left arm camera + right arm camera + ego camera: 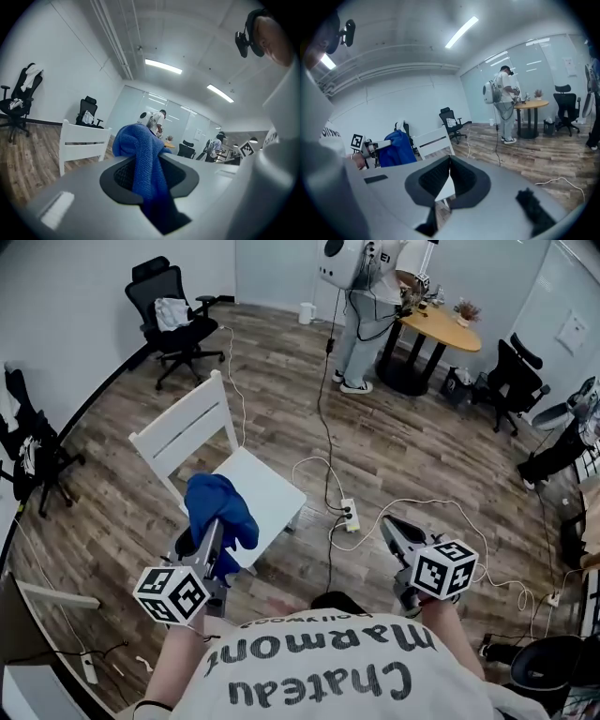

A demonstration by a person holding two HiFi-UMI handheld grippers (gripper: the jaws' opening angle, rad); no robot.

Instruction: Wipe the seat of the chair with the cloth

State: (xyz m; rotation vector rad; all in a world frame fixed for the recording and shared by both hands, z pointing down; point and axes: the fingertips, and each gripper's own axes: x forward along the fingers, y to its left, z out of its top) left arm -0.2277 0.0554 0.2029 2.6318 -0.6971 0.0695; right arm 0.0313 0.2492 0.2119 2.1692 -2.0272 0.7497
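The left gripper (212, 532) is clamped on the blue cloth (218, 506); the left gripper view shows the fabric pinched between both jaws, one bunch bulging past the tips and a tail hanging back towards the handle. In the head view the cloth hangs over the near left edge of the white chair's seat (265, 486); from the right gripper view it seems raised to about the height of the backrest (184, 431), so it probably isn't touching the seat, though no view settles that. The right gripper (393, 527) is held off to the right over the wood floor, well apart from the chair; its jaws meet at the tips and grip nothing.

The step in hand looks like bringing the cloth to the seat, wiping not yet begun; the next move calls for lowering the bunched end until it presses flat on the seat, then sweeping from the near edge towards the backrest and across to the right edge.
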